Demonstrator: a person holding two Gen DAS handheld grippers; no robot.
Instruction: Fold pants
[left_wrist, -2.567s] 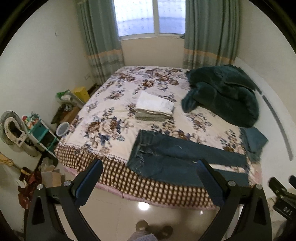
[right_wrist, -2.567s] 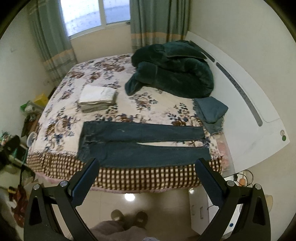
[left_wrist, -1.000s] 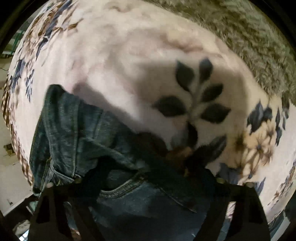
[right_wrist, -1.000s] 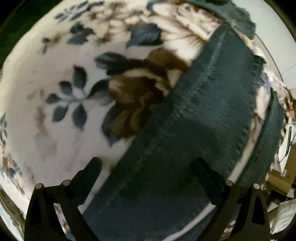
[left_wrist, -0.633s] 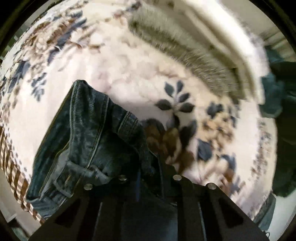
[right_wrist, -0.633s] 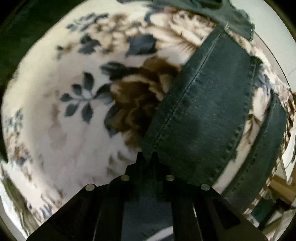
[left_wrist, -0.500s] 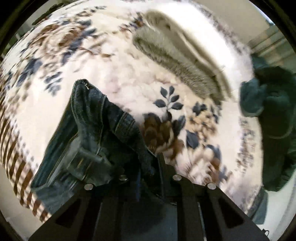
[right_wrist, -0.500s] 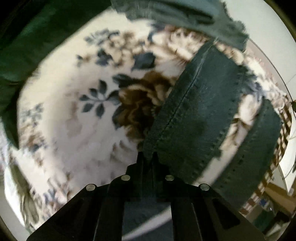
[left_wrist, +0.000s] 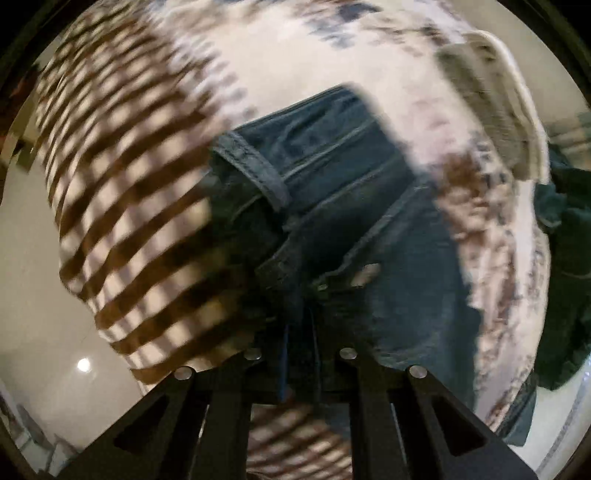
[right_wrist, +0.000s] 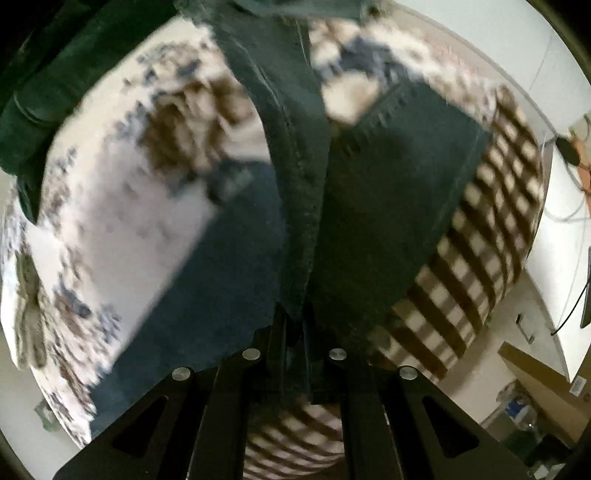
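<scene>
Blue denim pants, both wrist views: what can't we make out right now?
- Left wrist: tong tips and grip point buried in the blue denim pants; motion blur smears the floral bedspread.
- Right wrist: pant leg cut off at top edge; the hem cannot be made out.

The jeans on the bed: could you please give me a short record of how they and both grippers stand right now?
garment: dark blue jeans, partly lifted off the floral bedspread
left gripper: shut on the jeans at the waistband end
right gripper: shut on the jeans along a leg seam
bed edge: brown checked border beside the hanging denim
nearby: folded pale stack; dark green blanket
image quality: motion-blurred
</scene>
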